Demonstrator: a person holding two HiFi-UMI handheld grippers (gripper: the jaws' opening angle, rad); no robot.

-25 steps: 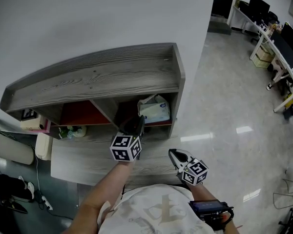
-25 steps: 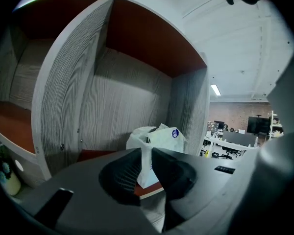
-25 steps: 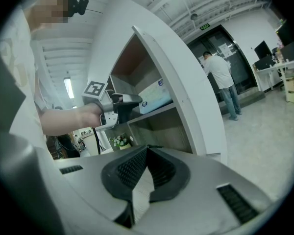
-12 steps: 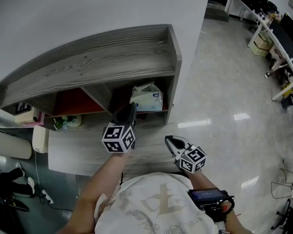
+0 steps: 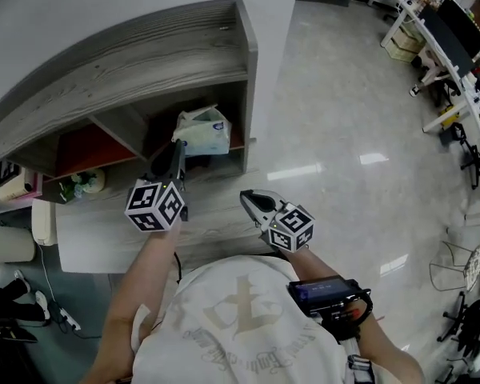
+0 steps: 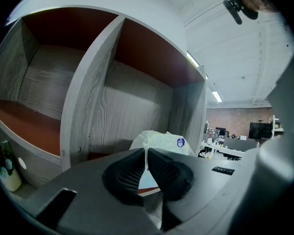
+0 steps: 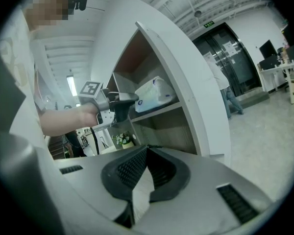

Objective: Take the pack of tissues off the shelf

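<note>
Jaws of the left gripper (image 5: pixel 178 144) have just been closing. They now stand almost together, apparently nipped on a thin white fold of wrapper at the near left corner of the pack of tissues (image 5: pixel 204 132). The head view has also swung, so the shelf (image 5: pixel 144 62) now sits further to the left of it than before. The right gripper (image 5: pixel 249 199) hangs back over the wooden ledge (image 5: pixel 216 210) in front of the shelf, its jaws together on nothing.

The pack lies in the shelf's right-hand compartment, at the front edge and close to the right side wall. To my eye it is a light, soft, squashy bundle in slack, slippery film. A pinch on loose film alone may stretch, tear or slide free, so a hold across the body, or deeper on the gathered end, looks safer. Nothing about it seems fragile.

How much film the left jaws have really caught cannot be made out, since only a sliver shows between the tips. The rear of the pack and the back of its compartment are lost in shadow, and the print on the wrapper is too small to read. A small potted plant (image 5: pixel 84 182) sits by the ledge's left end, well clear.
</note>
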